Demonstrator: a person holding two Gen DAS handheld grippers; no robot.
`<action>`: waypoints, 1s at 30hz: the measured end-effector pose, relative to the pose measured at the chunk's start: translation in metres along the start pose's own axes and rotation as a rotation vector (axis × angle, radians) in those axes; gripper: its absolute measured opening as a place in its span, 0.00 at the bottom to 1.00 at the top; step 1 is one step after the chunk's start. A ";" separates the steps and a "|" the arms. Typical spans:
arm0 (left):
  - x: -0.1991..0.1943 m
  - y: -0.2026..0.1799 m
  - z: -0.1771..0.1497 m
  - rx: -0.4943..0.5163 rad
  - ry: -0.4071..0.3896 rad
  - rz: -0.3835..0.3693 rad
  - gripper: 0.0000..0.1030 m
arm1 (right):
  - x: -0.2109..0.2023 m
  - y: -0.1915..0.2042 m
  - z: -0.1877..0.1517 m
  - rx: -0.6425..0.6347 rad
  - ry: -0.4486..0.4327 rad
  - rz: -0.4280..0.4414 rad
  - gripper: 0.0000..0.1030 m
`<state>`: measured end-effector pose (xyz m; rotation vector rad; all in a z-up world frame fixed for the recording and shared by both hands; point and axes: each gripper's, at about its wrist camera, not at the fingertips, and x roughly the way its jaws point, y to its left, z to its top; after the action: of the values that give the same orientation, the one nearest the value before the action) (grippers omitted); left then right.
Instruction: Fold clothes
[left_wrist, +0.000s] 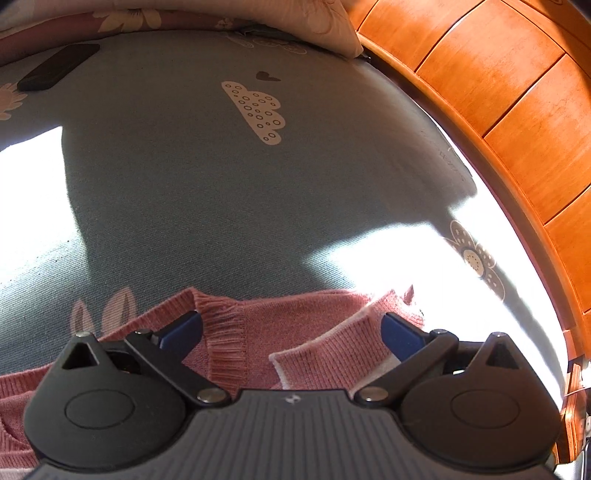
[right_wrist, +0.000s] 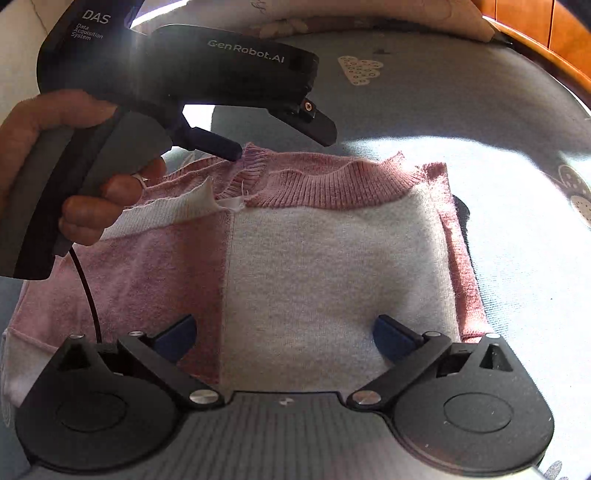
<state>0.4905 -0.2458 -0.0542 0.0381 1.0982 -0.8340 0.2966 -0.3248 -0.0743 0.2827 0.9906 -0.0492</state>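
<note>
We see a bed covered by a grey-blue sheet (left_wrist: 192, 177) printed with cream clouds, flowers and a small heart. Hard sunlight falls across it in bright patches beside deep shadow. An orange wooden panelled headboard (left_wrist: 517, 110) curves along one side, with a floral pillow (left_wrist: 325, 22) against it.

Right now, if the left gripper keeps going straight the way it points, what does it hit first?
Most likely the pink sweater: the open left gripper straddles its ribbed collar edge, with the bedsheet beyond. Depth is unclear.
</note>
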 end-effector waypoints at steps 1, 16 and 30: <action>-0.011 0.004 -0.003 -0.010 -0.009 0.008 0.99 | 0.001 0.001 0.000 -0.013 0.005 -0.002 1.00; -0.105 0.086 -0.099 -0.302 0.060 0.240 0.99 | 0.014 0.028 0.009 -0.177 0.113 -0.114 1.00; -0.144 0.135 -0.140 -0.498 -0.053 0.307 0.99 | 0.021 0.032 0.011 -0.193 0.152 -0.160 1.00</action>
<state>0.4379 -0.0091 -0.0570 -0.2259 1.1879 -0.2725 0.3228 -0.2953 -0.0791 0.0298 1.1596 -0.0783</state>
